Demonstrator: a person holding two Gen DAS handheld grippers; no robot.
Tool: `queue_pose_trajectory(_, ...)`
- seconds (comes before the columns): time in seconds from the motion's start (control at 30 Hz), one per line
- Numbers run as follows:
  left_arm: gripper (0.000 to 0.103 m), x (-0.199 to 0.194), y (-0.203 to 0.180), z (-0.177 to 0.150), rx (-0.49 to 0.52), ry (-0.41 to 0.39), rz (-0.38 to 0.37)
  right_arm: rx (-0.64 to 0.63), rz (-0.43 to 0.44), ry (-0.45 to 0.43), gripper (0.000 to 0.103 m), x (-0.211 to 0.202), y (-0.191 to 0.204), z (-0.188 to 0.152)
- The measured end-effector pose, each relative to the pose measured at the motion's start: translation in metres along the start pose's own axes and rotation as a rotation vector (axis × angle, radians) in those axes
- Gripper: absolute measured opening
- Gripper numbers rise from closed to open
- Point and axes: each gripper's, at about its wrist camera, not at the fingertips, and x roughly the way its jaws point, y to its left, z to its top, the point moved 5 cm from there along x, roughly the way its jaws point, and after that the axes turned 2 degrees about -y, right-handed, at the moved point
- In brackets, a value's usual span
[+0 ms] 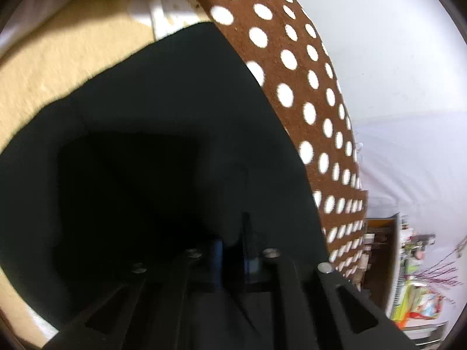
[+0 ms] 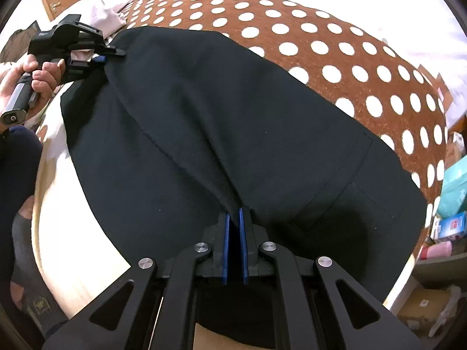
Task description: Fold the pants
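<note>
Black pants [image 2: 204, 122], left hand-held gripper [image 1: 233, 250] shadowed

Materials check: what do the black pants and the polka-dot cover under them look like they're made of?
Plain black pants: matte woven cloth, probably cotton blend; no sheen, soft creases, stitched seams. Brown white-dotted cover: fuzzy, grainy nap, likely fleece or plush. Both tongs pinch the pants.

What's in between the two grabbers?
Only the black pants. In the right wrist view, the cloth runs from the right hand-held gripper to the left hand-held gripper, both pinching it.
</note>
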Motion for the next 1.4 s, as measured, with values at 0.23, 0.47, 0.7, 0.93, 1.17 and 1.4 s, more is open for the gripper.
queue_pose_trajectory(0.23, 0.006, -0.055, -0.030, -0.007, 0.177, -0.082, 0.043, -0.015, -0.029, -0.090, 0.006, -0.052, 0.004, 0.006)
queue_pose_trajectory(0.47, 0.006, -0.073, -0.019, -0.035, 0.316, -0.031, 0.200, -0.020, 0.006, 0.003, 0.006, -0.046, 0.021, -0.026)
queue_pose_trajectory(0.7, 0.007, -0.042, 0.018, -0.057, 0.317, 0.094, 0.369, 0.078, 0.038, 0.120, 0.010, -0.023, 0.018, -0.048)
queue_pose_trajectory(0.93, 0.007, -0.057, 0.017, -0.060, 0.326, 0.043, 0.367, 0.123, 0.042, 0.110, 0.002, -0.035, 0.018, -0.058)
queue_pose_trajectory(1.17, 0.007, -0.062, 0.008, -0.063, 0.372, 0.035, 0.395, 0.213, 0.088, 0.155, 0.002, -0.042, 0.006, -0.072)
queue_pose_trajectory(1.4, 0.010, -0.061, 0.011, -0.060, 0.348, 0.039, 0.382, 0.349, 0.046, 0.102, 0.015, -0.068, -0.026, -0.082)
